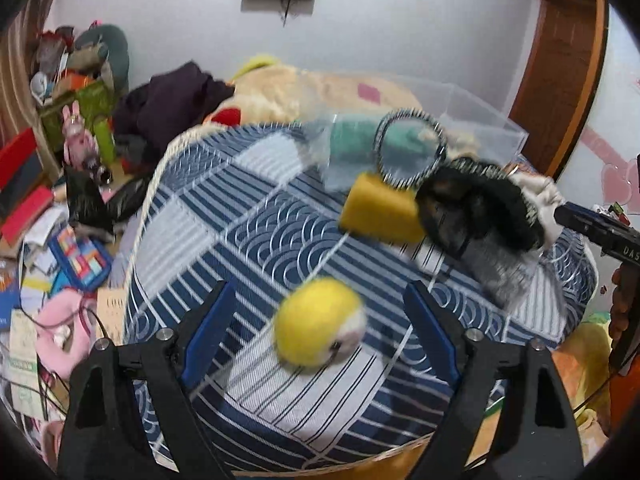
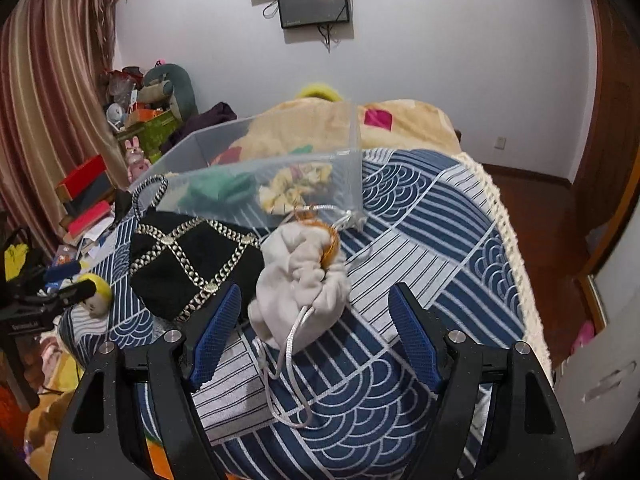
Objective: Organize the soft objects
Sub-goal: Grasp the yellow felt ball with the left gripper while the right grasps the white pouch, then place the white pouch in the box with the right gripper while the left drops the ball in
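Yellow felt marks the ball (image 1: pixel 318 322), which lies on the bed (image 1: pixel 224 240) between the blue pads of the left tool (image 1: pixel 320 322); the jaws stand wide, apparently set to close on it. A yellow sponge (image 1: pixel 380 212) and black bag (image 1: pixel 480 208) sit farther back near the clear box (image 1: pixel 480 116). Motion blur hides fine detail here.

The right wrist view shows the right tool (image 2: pixel 316 320) also wide, flanking a white drawstring pouch (image 2: pixel 300 280) without gripping it. The box (image 2: pixel 200 140) behind already holds soft items, suggesting the destination; its contents are indistinct through the plastic.
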Available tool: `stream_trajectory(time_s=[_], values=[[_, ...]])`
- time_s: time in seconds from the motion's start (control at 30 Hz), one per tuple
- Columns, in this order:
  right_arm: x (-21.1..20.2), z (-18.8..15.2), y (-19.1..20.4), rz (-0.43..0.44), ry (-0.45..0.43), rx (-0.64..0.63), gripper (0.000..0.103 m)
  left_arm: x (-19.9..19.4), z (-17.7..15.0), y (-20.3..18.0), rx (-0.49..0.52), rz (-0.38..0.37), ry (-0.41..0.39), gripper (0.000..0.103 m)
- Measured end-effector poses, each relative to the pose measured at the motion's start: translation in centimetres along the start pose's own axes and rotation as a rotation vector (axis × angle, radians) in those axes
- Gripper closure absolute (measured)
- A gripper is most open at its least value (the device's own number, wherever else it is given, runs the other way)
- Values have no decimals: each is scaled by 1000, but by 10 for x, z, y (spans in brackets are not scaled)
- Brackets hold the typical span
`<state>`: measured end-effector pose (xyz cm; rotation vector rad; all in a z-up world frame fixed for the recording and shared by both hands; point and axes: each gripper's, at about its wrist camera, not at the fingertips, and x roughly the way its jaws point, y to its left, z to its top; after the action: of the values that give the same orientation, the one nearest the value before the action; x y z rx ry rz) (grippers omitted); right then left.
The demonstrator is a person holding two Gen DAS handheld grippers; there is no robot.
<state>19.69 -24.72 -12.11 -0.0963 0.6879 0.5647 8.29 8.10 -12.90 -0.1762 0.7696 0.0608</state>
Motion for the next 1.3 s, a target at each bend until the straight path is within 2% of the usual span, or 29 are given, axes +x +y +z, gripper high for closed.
stream_trajectory(time_s=[0.03, 0.1, 0.17, 0.23, 0.27, 0.4, 0.57, 0.87, 1.07, 1.3], values=[[3, 0, 1, 4, 11, -2, 39, 3, -2, 0, 2, 0, 10, 24], [10, -2, 4, 15, 29, -3, 54, 7, -6, -1, 8, 2, 25, 29], [15, -3, 4, 7, 34, 8, 64, 9, -8, -3, 11, -1, 33, 38], [17, -5, 4, 12, 36, 14, 76, 10, -9, -4, 9, -15, 38, 55], [15, -6, 3, 23, 35, 20, 81, 10, -9, -5, 9, -21, 40, 59], [4, -5, 4, 20, 0, 16, 89, 3, -6, -11, 20, -22, 10, 59], [-19, 0, 5, -5, -68, 11, 90, -10, 4, -16, 24, -36, -32, 59], [-55, 26, 7, 5, -196, 15, 91, -41, 44, -22, 30, -78, -156, 59], [-62, 50, 16, 16, -266, -4, 91, -53, 85, -27, 25, -102, -238, 59], [-58, 74, 29, 33, -322, -27, 91, -49, 119, -38, 70, -75, -284, 59]])
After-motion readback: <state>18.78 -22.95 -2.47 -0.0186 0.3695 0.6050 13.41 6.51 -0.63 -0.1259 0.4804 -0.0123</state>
